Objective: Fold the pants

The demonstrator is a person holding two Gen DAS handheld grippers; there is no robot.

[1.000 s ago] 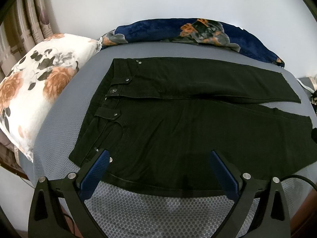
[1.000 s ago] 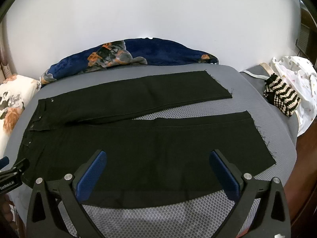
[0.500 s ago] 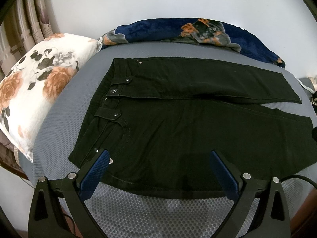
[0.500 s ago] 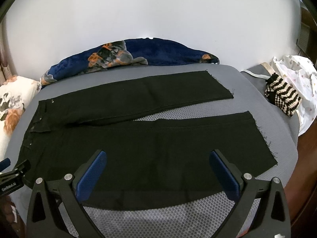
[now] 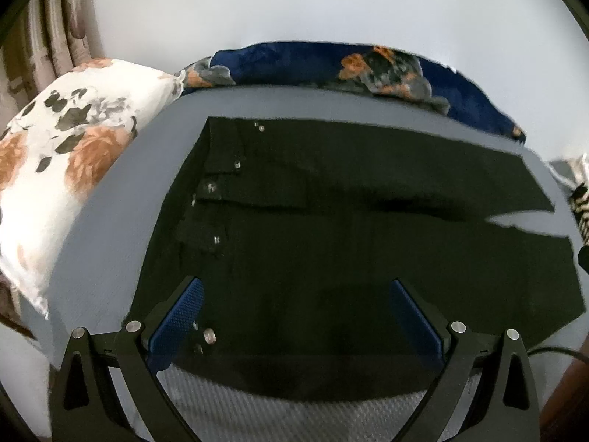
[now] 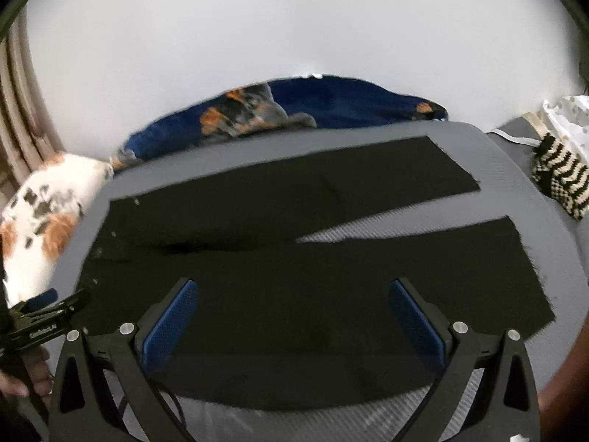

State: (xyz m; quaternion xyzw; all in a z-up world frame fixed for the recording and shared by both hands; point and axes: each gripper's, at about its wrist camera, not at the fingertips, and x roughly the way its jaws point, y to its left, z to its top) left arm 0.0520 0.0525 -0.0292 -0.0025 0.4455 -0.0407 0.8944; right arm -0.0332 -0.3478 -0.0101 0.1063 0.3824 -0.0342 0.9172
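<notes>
The left gripper (image 5: 294,305) hangs with its blue-padded fingers (image 5: 178,318) spread wide, holding nothing, above the near edge of the pants (image 5: 349,239) at the waist end. Its left finger sits just over the hip corner, close to a pair of metal rivets (image 5: 209,335). The right gripper (image 6: 294,309) is likewise wide apart and empty, poised over the near trouser leg, further toward the hems.

The black pants lie flat on a grey mattress (image 5: 110,221), front side up, waistband toward the left and both legs running to the right. The legs touch along most of their length and part into a narrow wedge near the hems, where the grey surface shows between them (image 6: 353,230). The waist button (image 5: 211,186) and further studs glint along the fly and pockets.

In the right wrist view, the left gripper (image 6: 48,313) shows at the left edge beside the waistband, with fingers of the person's hand (image 6: 35,375) wrapped around its handle below.

Beyond the pants, a white pillow with orange and grey flowers (image 5: 62,169) rests at the left end of the mattress. A dark blue floral blanket (image 5: 331,66) is bunched along the far edge against the pale wall. At the right end lie a black-and-cream striped knit item (image 6: 559,180) and a white spotted cloth (image 6: 570,118). Both views are slightly blurred.
</notes>
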